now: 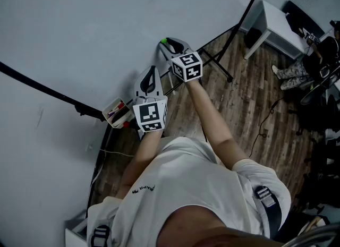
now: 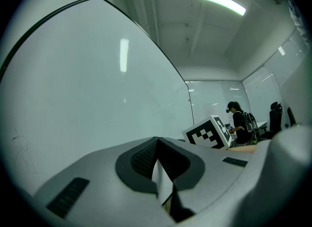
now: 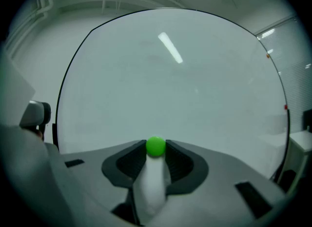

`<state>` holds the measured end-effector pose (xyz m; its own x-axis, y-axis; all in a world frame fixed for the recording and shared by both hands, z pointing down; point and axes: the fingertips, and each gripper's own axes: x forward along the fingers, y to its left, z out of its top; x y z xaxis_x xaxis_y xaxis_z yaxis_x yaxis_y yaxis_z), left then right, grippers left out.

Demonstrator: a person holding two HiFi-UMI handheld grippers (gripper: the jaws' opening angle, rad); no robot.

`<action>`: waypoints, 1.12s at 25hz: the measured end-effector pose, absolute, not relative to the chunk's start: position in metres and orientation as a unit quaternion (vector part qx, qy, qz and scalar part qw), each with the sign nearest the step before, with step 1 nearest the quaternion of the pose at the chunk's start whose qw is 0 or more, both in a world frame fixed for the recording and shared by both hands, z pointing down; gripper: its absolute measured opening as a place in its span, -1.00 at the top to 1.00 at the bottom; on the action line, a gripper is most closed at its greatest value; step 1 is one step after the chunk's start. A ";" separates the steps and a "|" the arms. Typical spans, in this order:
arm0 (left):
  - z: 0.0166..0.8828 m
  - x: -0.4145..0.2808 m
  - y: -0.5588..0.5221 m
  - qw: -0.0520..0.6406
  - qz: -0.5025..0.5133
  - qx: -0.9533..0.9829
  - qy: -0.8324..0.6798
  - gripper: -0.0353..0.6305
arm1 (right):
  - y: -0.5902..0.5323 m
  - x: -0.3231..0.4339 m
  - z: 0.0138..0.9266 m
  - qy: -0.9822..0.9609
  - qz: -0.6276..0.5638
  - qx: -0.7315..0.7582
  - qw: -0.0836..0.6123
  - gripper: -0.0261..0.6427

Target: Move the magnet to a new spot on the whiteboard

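Green and round, the magnet (image 3: 155,146) sits on the whiteboard (image 3: 170,74), clasped at the very tips of the right gripper (image 3: 156,151); the dark pads (image 3: 173,160) press on it from both sides. In the head view this gripper reaches level to the board, with the magnet a small green dot at its far end. The left gripper (image 2: 157,142) is held just beside it, a little lower along the board, its jaws closed together on nothing. A small tray (image 1: 118,112) of markers hangs at the board's lower edge, near the left gripper. Behind the person's white shirt (image 1: 180,187) lies a wooden floor (image 1: 249,102), with a white table (image 1: 276,25) well apart.
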<state>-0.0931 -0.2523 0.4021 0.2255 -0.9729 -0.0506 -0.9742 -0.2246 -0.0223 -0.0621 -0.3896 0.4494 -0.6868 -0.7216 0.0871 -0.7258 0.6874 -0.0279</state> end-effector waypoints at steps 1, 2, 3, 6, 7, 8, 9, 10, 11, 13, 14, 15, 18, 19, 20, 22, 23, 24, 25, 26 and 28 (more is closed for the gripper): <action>0.402 -0.093 -0.252 0.025 0.013 -0.783 0.622 0.88 | -0.390 -0.063 0.450 -0.917 0.030 0.395 0.035 0.53; 0.403 -0.093 -0.252 0.025 0.013 -0.783 0.621 0.88 | -0.390 -0.063 0.450 -0.917 0.031 0.396 0.036 0.53; 0.403 -0.093 -0.252 0.026 0.014 -0.783 0.621 0.88 | -0.390 -0.063 0.451 -0.916 0.031 0.397 0.037 0.53; 0.400 -0.090 -0.252 0.027 0.013 -0.784 0.620 0.88 | -0.390 -0.062 0.450 -0.916 0.034 0.399 0.037 0.53; 0.399 -0.089 -0.252 0.028 0.013 -0.784 0.620 0.88 | -0.389 -0.062 0.449 -0.915 0.035 0.399 0.037 0.53; 0.399 -0.089 -0.252 0.028 0.012 -0.784 0.620 0.88 | -0.389 -0.062 0.449 -0.915 0.036 0.399 0.037 0.53; 0.398 -0.088 -0.251 0.028 0.012 -0.784 0.620 0.88 | -0.388 -0.062 0.448 -0.915 0.035 0.399 0.037 0.53; 0.398 -0.088 -0.251 0.029 0.013 -0.784 0.620 0.88 | -0.388 -0.063 0.448 -0.915 0.035 0.400 0.036 0.53; 0.398 -0.088 -0.251 0.030 0.013 -0.784 0.620 0.88 | -0.387 -0.063 0.448 -0.915 0.036 0.401 0.035 0.53; 0.397 -0.089 -0.251 0.030 0.013 -0.784 0.620 0.88 | -0.386 -0.061 0.449 -0.913 0.043 0.405 0.031 0.53; 0.397 -0.089 -0.251 0.030 0.013 -0.784 0.620 0.88 | -0.385 -0.059 0.449 -0.912 0.046 0.406 0.029 0.53; 0.397 -0.089 -0.250 0.029 0.013 -0.784 0.620 0.88 | -0.384 -0.059 0.449 -0.912 0.047 0.406 0.028 0.53; 0.398 -0.088 -0.251 0.029 0.012 -0.785 0.619 0.88 | -0.381 -0.057 0.445 -0.912 0.047 0.407 0.022 0.53; 0.399 -0.087 -0.250 0.028 0.012 -0.785 0.619 0.88 | -0.379 -0.056 0.444 -0.912 0.046 0.408 0.020 0.53; 0.399 -0.086 -0.250 0.027 0.013 -0.786 0.618 0.88 | -0.378 -0.055 0.443 -0.912 0.045 0.408 0.019 0.53; 0.400 -0.084 -0.250 0.027 0.014 -0.787 0.616 0.88 | -0.373 -0.053 0.440 -0.911 0.044 0.410 0.016 0.53; 0.400 -0.082 -0.250 0.027 0.014 -0.787 0.616 0.88 | -0.372 -0.052 0.439 -0.910 0.045 0.411 0.013 0.53; 0.399 -0.081 -0.249 0.027 0.014 -0.788 0.615 0.88 | -0.370 -0.050 0.437 -0.910 0.045 0.413 0.011 0.53; 0.399 -0.080 -0.249 0.027 0.015 -0.788 0.615 0.88 | -0.368 -0.048 0.435 -0.909 0.045 0.414 0.008 0.53; 0.398 -0.079 -0.250 0.028 0.015 -0.788 0.615 0.88 | -0.367 -0.047 0.433 -0.908 0.043 0.416 0.006 0.53; 0.396 -0.079 -0.250 0.029 0.016 -0.788 0.615 0.88 | -0.365 -0.047 0.431 -0.908 0.041 0.418 0.003 0.53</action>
